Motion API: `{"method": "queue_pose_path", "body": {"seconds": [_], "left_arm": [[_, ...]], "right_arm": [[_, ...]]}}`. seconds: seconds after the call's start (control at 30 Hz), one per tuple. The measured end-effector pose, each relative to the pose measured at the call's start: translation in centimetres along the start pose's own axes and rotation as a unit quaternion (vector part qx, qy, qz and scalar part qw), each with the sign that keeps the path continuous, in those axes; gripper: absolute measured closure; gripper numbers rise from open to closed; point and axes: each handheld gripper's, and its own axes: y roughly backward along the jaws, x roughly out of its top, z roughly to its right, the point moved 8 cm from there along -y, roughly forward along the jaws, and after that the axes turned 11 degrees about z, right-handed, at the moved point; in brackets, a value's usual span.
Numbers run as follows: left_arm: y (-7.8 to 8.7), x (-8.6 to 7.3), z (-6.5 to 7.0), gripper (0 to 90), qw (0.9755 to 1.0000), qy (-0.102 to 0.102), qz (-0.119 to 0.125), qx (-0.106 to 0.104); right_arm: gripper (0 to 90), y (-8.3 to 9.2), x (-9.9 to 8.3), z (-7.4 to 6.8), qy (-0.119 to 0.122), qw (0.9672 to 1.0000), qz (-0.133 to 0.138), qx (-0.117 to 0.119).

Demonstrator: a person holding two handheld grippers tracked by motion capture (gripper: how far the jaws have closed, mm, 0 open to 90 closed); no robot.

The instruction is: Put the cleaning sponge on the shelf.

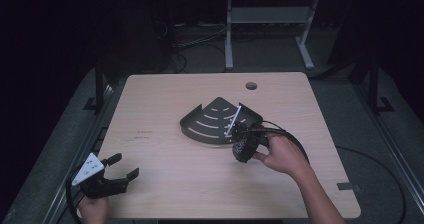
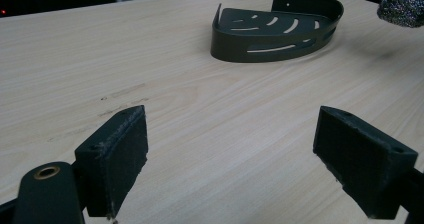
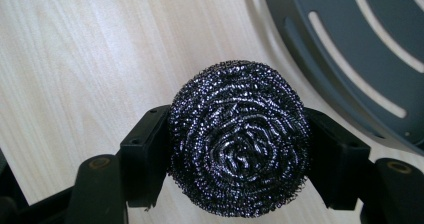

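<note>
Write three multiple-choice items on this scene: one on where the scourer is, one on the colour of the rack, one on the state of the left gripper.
1. Where is the scourer?
A. Lying in the rack
B. Between the jaws of the right gripper
C. On the table by the left gripper

2. What colour is the rack?
A. White
B. Red
C. Dark grey

3. How does the left gripper stand?
A. Open, nothing between its jaws
B. Shut on the scourer
C. Shut on the rack's rim

Key:
1 B, the right gripper view shows both jaws pressed to the sides of the steel ball, above bare table beside the rack.
2 C, the slotted corner rack looks dark grey in all views.
3 A, the left gripper view shows the jaws wide apart with bare wood between them.
</note>
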Motion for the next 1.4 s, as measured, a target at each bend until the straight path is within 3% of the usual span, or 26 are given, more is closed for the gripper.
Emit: {"method": "queue_pose_path", "body": {"seconds": [0.6, 1.17, 1.4], "left_arm": [[0.0, 0.1, 0.0, 13.7, 1.0, 0.002, 0.004, 0.0], [0.0, 0.1, -0.2, 13.7, 1.0, 0.002, 0.005, 0.002], [-0.1, 0.2, -0.1, 13.7, 1.0, 0.003, 0.006, 0.001]], "right_arm": [[32.4, 0.5, 1.8, 2.9, -0.009, 0.9999, -0.004, -0.008], [32.3, -0.4, 2.2, 6.3, -0.045, 0.9989, -0.009, 0.001], [32.3, -0.8, 2.7, 7.3, -0.045, 0.9989, -0.016, -0.006]]}}
